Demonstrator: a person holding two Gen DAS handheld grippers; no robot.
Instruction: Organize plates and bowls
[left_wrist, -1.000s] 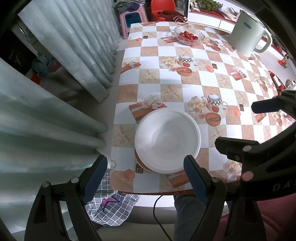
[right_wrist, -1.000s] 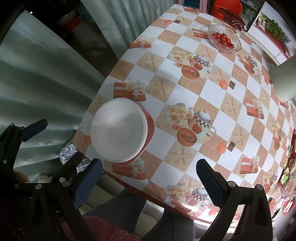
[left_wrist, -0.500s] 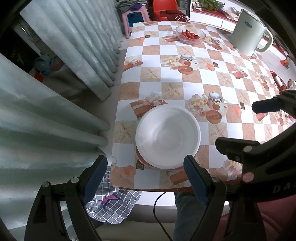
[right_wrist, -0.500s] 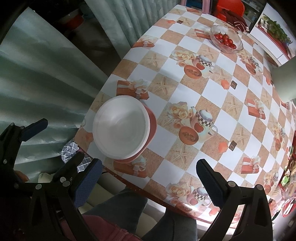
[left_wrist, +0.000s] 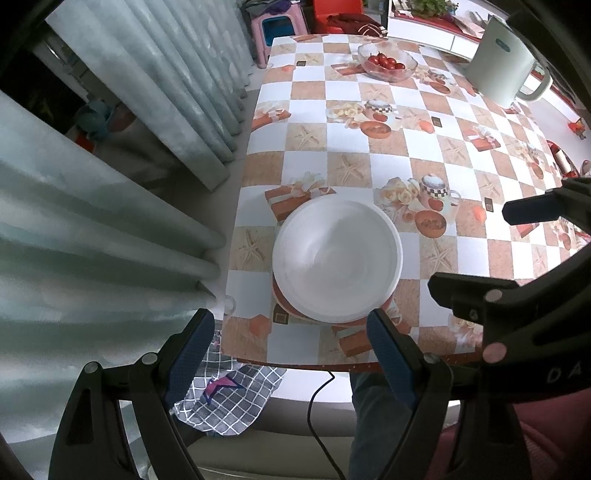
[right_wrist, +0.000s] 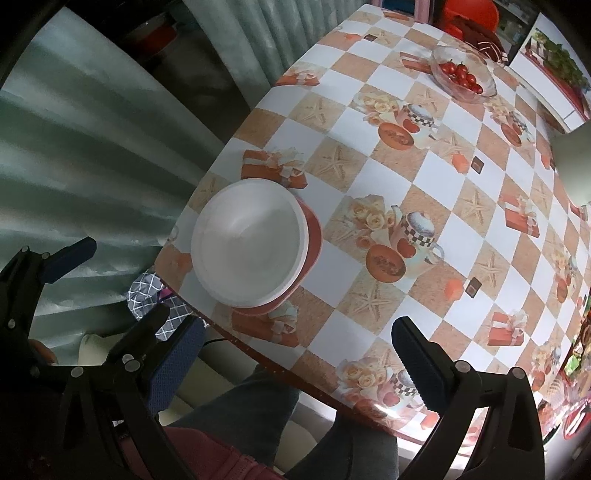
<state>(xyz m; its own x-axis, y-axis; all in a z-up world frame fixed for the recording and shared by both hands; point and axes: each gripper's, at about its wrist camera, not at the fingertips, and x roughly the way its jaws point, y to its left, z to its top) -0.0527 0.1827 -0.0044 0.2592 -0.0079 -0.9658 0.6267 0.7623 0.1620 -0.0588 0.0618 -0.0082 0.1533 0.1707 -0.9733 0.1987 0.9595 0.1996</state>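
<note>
Resting near the front left corner of the table (left_wrist: 424, 177), the white bowl (left_wrist: 337, 260) sits nested on a red dish (right_wrist: 313, 236), of which only the rim shows. The left gripper (left_wrist: 291, 345) hangs above the table edge, jaws wide apart and empty. The right gripper (right_wrist: 295, 354) sits beside it, jaws likewise spread wide, gripping nothing. A glass bowl of tomatoes (left_wrist: 387, 63) stands at the far end, well apart.
</note>
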